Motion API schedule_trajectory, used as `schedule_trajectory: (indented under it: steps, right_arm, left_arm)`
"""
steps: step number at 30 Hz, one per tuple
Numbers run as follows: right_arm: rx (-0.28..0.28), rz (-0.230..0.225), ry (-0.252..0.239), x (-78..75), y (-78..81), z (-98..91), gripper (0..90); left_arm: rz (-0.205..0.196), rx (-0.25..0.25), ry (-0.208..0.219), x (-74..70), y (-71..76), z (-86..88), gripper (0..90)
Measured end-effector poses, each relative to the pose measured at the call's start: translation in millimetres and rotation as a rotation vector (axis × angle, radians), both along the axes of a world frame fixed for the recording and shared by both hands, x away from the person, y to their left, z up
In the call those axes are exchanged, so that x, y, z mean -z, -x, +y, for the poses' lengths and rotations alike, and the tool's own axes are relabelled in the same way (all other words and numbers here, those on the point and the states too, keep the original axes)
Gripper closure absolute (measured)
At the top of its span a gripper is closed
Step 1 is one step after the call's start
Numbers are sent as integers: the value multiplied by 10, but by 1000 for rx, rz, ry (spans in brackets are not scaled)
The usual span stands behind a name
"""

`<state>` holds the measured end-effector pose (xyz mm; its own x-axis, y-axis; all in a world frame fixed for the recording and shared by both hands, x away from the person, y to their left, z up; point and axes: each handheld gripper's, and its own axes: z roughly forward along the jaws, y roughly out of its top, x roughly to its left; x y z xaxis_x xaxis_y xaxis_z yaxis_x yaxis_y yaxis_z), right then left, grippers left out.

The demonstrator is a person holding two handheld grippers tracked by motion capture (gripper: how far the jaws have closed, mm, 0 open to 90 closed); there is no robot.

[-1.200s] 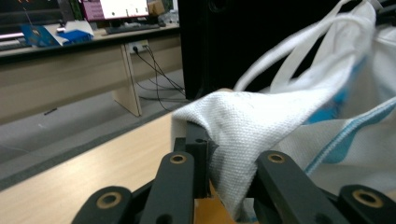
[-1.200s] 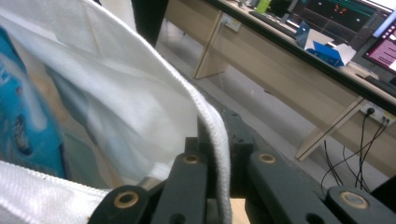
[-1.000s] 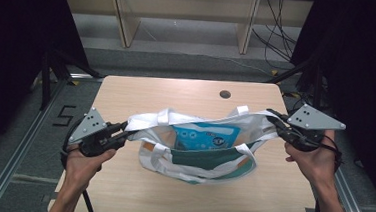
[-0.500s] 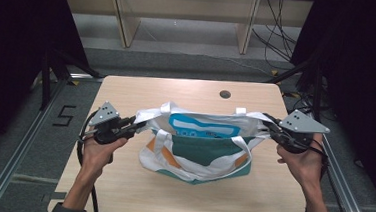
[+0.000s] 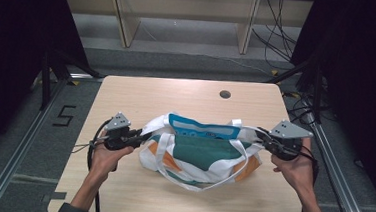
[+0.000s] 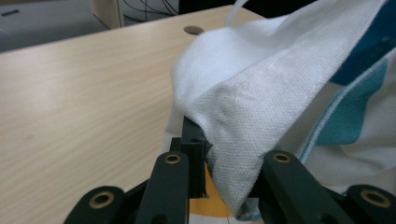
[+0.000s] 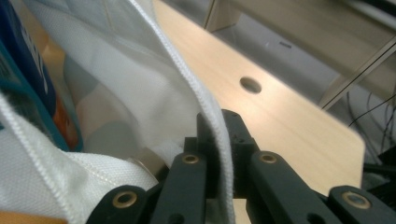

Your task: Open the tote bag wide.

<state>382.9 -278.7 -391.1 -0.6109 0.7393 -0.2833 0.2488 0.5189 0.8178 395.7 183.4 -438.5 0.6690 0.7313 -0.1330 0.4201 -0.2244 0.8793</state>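
In the high view I see the tote bag [image 5: 200, 149] lying on the table [image 5: 126, 96], a little below the middle of the frame, with its white, teal and orange cloth spread between my two tools. My left hand-held gripper [image 5: 136, 136] is at the left end of the bag, in the lower left of the frame. In the left gripper view its jaws are nearly closed and they pinch a fold of the white cloth [image 6: 243, 140]. My right hand-held gripper [image 5: 263, 140] is at the right end of the bag. In the right gripper view its jaws are closed tight on a white stitched edge [image 7: 219, 135] of the bag. A round hole [image 5: 225, 94] in the table is above the bag, well apart from it.
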Motion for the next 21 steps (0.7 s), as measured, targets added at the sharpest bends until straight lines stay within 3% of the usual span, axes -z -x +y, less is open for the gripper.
schedule_trajectory:
  steps: [3, 7, 9, 10, 14, 16, 18, 19, 21]
  right_arm:
    - [-6, 34, 21, 128, -6, -18, 872]
    - [3, 66, 9, 201, 19, -1, 870]
    - [-10, 51, 23, 219, 7, -2, 870]
    - [-9, 78, 28, 249, 13, 6, 869]
    - [-28, 80, 56, 354, 3, 37, 870]
    - [-25, 127, 62, 464, -3, 46, 870]
    - [-32, 138, 57, 500, -12, 51, 870]
    - [-30, 148, 61, 546, -4, 56, 870]
    - [-34, 154, 56, 570, -14, 47, 870]
  left_arm:
    - [19, 19, -12, 78, -6, -41, 768]
    - [56, 41, -42, 209, -9, -41, 761]
    - [61, 40, -29, 248, -13, -46, 761]
    - [76, 49, -41, 306, -7, -56, 761]
    - [91, 42, -51, 378, 10, -90, 762]
    - [115, 53, -87, 440, 18, -87, 762]
    - [103, 58, -88, 465, 13, -97, 763]
    - [106, 64, -130, 474, 8, -101, 764]
    - [121, 66, -131, 503, 12, -123, 768]
